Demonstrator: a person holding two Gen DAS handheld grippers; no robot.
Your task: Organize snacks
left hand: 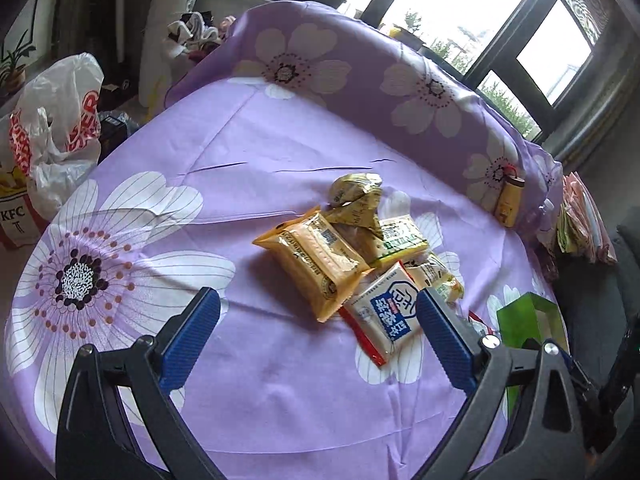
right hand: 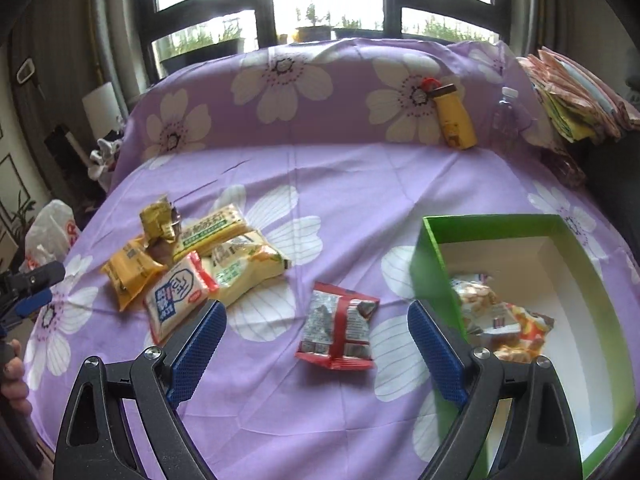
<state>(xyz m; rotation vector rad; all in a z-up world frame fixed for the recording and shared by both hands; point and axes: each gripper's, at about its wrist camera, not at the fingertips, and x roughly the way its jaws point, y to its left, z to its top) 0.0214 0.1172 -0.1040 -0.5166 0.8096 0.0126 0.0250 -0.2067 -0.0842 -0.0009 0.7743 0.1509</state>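
Observation:
A pile of snack packs lies on the purple flowered cloth (left hand: pixel 248 152): an orange pack (left hand: pixel 316 256), a white pack with blue print (left hand: pixel 384 312), a green-and-white cracker pack (left hand: pixel 402 236) and crumpled gold wrappers (left hand: pixel 356 196). My left gripper (left hand: pixel 316 294) stands open just before the pile, holding nothing. In the right wrist view a red-edged packet (right hand: pixel 338 332) lies on the cloth between the fingers of my open right gripper (right hand: pixel 316 306), and the pads are clear of it. To its right stands a green box (right hand: pixel 434 264) with snack bags (right hand: pixel 500 320) inside.
A yellow bottle (right hand: pixel 456 120) and a clear bottle (right hand: pixel 510 116) lean on the raised cloth at the back. Folded fabrics (right hand: pixel 576 96) are stacked at the far right. A white plastic bag (left hand: pixel 60 120) and a KFC bucket (left hand: pixel 16 216) sit off the left edge.

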